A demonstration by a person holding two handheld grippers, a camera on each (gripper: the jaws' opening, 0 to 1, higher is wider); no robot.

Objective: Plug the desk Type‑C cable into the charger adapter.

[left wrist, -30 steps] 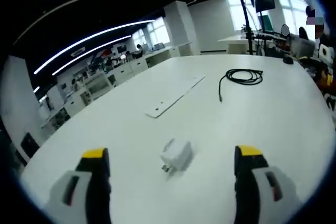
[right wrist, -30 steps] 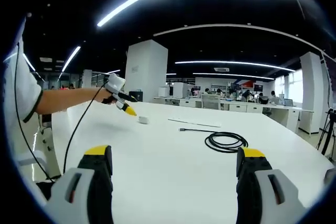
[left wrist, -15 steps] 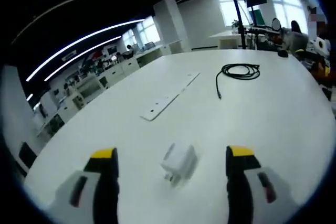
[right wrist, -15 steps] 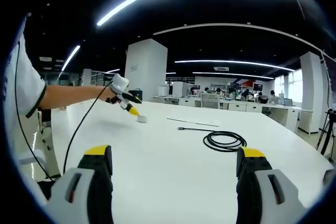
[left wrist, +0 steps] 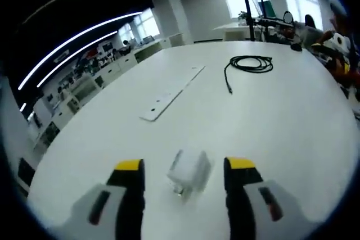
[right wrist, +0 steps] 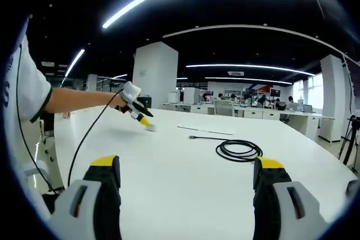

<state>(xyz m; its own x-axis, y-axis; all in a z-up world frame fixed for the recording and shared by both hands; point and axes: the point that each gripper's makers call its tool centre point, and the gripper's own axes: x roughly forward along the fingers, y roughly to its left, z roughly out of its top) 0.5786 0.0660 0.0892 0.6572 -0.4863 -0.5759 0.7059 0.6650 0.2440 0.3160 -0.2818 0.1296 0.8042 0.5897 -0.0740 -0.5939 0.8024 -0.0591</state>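
At the bottom of the left gripper view, the left gripper stands spread with the white charger between its jaws, untouched, likely lined up for a grab. The right gripper is spread too, idle. The coiled black cable lies upper right on the white table, in an open office.

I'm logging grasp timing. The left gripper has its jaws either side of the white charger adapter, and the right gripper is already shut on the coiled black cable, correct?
Not quite. The right gripper is open and holds nothing; the coiled black cable lies apart from it on the table, as the right gripper view shows. The left gripper does have its jaws either side of the white charger adapter.
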